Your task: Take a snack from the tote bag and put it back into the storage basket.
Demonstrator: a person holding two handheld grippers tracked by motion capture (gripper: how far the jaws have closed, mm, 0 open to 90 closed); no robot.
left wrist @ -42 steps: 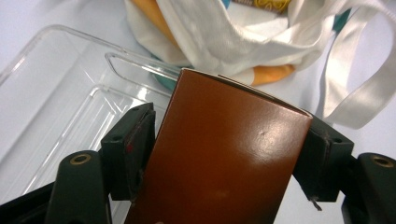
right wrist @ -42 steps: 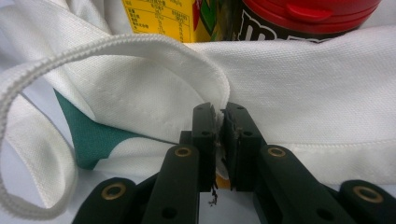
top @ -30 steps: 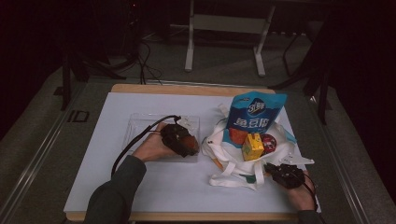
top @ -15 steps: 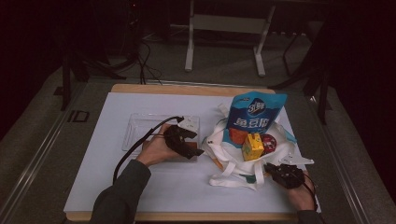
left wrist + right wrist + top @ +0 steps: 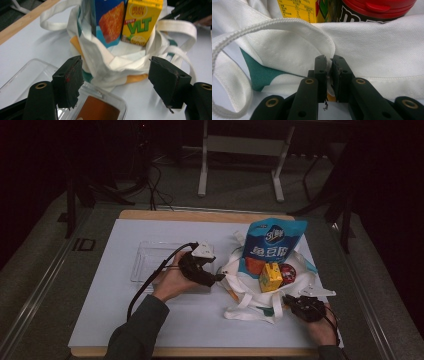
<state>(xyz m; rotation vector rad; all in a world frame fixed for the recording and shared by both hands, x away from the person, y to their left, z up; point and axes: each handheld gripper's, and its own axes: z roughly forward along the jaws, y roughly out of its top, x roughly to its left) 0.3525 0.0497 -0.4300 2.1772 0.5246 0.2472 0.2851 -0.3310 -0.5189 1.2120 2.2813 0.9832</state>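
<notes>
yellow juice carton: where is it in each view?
High view: yellow juice carton right of centre, standing in the white tote bag.
Left gripper view: top centre-right, beside the blue snack bag.
Right gripper view: top edge, left of centre, behind the bag's cloth.
Shared landmark: the white tote bag.

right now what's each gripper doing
left gripper: open, holding nothing, above the clear tray.
right gripper: shut on the white bag.

Setting: a dim lab or recording studio. Evidence: a table (image 5: 150, 345) under a white sheet, metal stand legs (image 5: 240, 165) and loose cables (image 5: 150, 185) on grey carpet behind it.
</notes>
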